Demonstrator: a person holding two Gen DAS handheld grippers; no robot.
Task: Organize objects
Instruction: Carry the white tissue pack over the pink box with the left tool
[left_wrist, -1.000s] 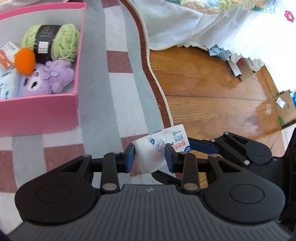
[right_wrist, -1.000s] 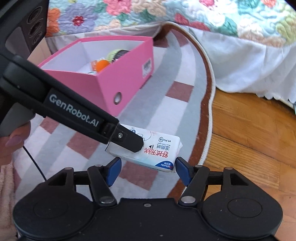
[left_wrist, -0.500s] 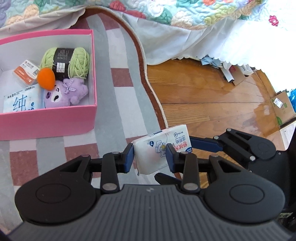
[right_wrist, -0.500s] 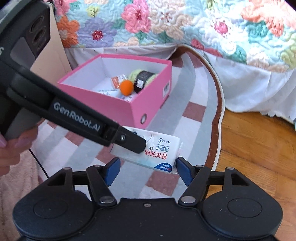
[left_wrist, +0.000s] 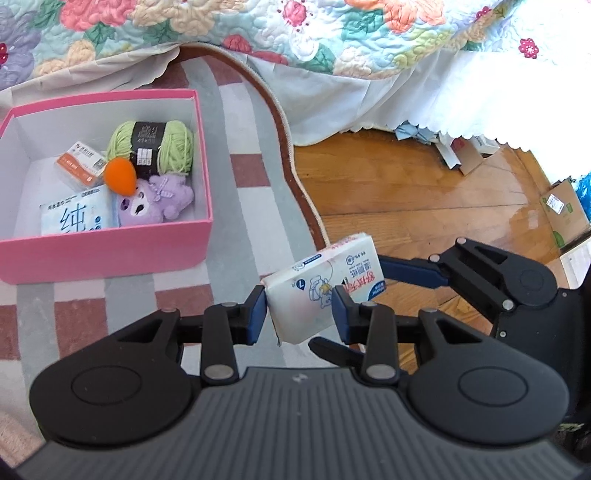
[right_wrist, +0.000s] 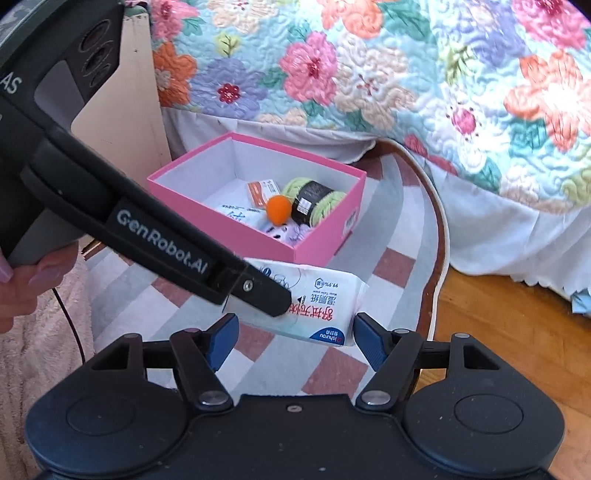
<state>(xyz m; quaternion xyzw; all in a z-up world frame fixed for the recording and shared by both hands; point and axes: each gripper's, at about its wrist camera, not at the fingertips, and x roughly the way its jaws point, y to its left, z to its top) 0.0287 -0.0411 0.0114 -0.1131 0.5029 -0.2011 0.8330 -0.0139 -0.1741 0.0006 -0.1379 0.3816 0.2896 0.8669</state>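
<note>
My left gripper (left_wrist: 300, 309) is shut on a white tissue pack (left_wrist: 322, 287) and holds it in the air above the rug. In the right wrist view the same tissue pack (right_wrist: 321, 305) sits between the spread fingers of my right gripper (right_wrist: 292, 335), which is open and not touching it; the left gripper's finger (right_wrist: 258, 291) crosses in front. A pink box (left_wrist: 107, 254) stands on the rug to the left and ahead. It holds green yarn (left_wrist: 151, 147), an orange ball (left_wrist: 120, 176), a purple plush (left_wrist: 155, 201), a tissue pack (left_wrist: 74, 218) and an orange packet (left_wrist: 79, 166).
A striped rug (left_wrist: 240, 206) lies under the box, with wooden floor (left_wrist: 424, 195) to its right. A bed with a floral quilt (right_wrist: 369, 74) rises behind. Cardboard pieces (left_wrist: 565, 210) lie on the floor at far right.
Both grippers have risen and tilted up together with the tissue pack. The pink box now lies farther off and its whole inside shows. Jaws unchanged.
</note>
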